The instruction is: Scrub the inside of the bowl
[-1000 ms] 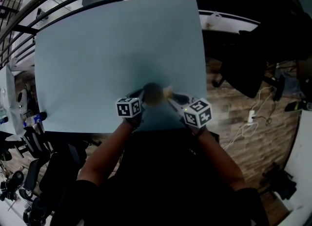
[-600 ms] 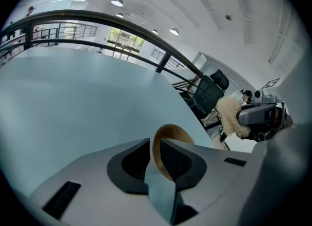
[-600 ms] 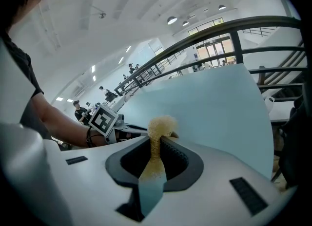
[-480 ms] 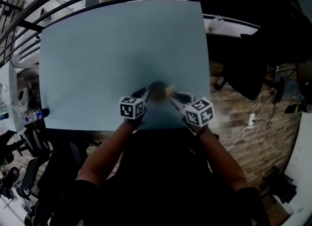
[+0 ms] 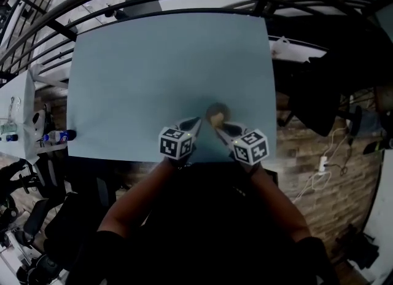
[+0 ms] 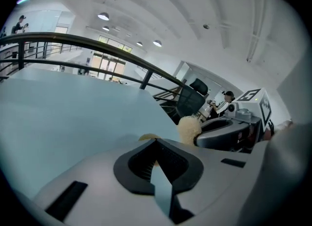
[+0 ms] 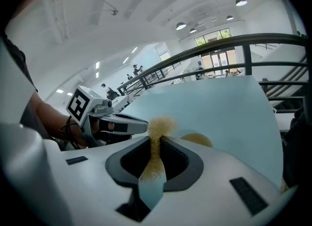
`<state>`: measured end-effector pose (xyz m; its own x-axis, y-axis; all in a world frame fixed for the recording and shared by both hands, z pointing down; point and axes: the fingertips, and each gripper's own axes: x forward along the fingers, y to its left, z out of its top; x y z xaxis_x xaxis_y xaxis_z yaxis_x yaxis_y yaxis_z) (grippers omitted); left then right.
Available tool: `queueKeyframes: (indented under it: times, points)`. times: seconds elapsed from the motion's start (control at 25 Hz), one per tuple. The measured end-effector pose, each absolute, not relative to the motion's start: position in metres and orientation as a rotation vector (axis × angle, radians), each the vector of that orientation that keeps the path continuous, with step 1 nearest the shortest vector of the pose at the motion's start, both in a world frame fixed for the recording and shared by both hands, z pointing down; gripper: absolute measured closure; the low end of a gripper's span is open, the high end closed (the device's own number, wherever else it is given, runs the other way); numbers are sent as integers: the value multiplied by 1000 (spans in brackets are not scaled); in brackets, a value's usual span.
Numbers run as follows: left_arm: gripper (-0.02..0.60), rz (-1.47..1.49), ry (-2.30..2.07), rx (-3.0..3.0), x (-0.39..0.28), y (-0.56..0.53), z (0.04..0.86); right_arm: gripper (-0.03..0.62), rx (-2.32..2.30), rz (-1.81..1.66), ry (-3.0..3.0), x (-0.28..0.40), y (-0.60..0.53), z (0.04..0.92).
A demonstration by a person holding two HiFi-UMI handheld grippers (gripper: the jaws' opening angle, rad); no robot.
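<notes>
at the tabletop's (image 5: 153, 62) near edge, the left gripper (image 5: 195, 123) pinches the bowl's (image 5: 215, 112) rim; the right gripper (image 5: 220, 127) clamps a fluffy yellow scrubber (image 7: 161, 125) beside it.

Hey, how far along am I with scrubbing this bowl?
Gripping is done: the right gripper is shut on the sponge, and the left gripper looks shut on the bowl rim. In hand, the sponge sits beside the bowl. Scrubbing inside is left; its cleanliness isn't visible.
</notes>
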<state>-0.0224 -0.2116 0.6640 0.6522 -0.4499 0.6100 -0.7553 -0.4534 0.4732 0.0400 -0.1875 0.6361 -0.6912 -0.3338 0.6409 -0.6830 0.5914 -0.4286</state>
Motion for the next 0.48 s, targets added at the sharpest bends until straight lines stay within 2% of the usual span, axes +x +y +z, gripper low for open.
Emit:
queueKeyframes:
  times: [0.48]
  points:
    - [584,462,-923,2210,-52,-154,608,530,906,851,-2331,5,-135,609]
